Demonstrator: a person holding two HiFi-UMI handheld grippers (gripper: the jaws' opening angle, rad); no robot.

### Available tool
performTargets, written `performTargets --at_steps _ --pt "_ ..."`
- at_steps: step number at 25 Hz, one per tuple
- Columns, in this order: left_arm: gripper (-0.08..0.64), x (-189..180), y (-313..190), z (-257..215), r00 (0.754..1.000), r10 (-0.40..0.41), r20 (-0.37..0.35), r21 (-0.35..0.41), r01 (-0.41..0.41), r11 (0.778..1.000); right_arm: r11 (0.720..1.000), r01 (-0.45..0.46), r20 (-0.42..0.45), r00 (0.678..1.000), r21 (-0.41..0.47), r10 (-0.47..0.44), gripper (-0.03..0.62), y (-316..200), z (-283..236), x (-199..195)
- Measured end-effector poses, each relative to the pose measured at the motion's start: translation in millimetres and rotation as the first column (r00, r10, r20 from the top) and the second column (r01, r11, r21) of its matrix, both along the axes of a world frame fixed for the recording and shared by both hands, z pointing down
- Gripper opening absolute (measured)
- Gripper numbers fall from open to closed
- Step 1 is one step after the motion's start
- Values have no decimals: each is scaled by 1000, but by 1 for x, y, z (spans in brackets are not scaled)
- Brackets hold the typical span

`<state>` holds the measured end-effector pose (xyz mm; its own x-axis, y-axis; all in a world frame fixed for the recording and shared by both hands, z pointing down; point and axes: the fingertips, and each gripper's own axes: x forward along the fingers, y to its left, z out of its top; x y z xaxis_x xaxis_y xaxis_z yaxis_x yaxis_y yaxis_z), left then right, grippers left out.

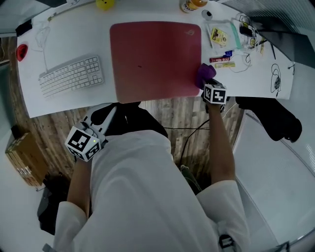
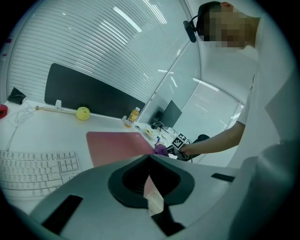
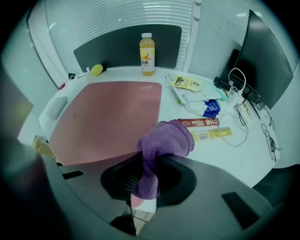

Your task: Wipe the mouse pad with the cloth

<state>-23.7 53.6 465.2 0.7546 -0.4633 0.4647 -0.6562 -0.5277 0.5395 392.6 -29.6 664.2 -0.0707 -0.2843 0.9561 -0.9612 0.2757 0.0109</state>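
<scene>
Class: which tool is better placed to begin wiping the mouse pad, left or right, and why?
Right. The right tool grips the purple cloth at the mouse pad's right edge; the left tool is shut, empty, and held off the desk.

- White rectangular plastic keyboard (image 1: 71, 75), lying at nine o'clock on the white desk top (image 1: 78, 34).
- Small yellow ball (image 1: 105, 4) at twelve o'clock, by the far edge.
- Plastic bottle of orange drink (image 3: 147, 55), upright at one o'clock.
- Red sachet stick (image 3: 198, 123) and yellow sachet stick (image 3: 213, 134), side by side at three o'clock.
</scene>
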Motion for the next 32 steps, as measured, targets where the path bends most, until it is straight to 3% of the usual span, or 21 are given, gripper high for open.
performTargets --at_steps 16,32 --pt "18 -45 3 6 999 22 -33 -5 -22 1000 1000 -25 35 999 0 25 86 8 11 -104" --pt "18 -72 -4 7 998 9 -57 17 -8 1000 998 -50 186 981 -26 54 86 24 19 -210"
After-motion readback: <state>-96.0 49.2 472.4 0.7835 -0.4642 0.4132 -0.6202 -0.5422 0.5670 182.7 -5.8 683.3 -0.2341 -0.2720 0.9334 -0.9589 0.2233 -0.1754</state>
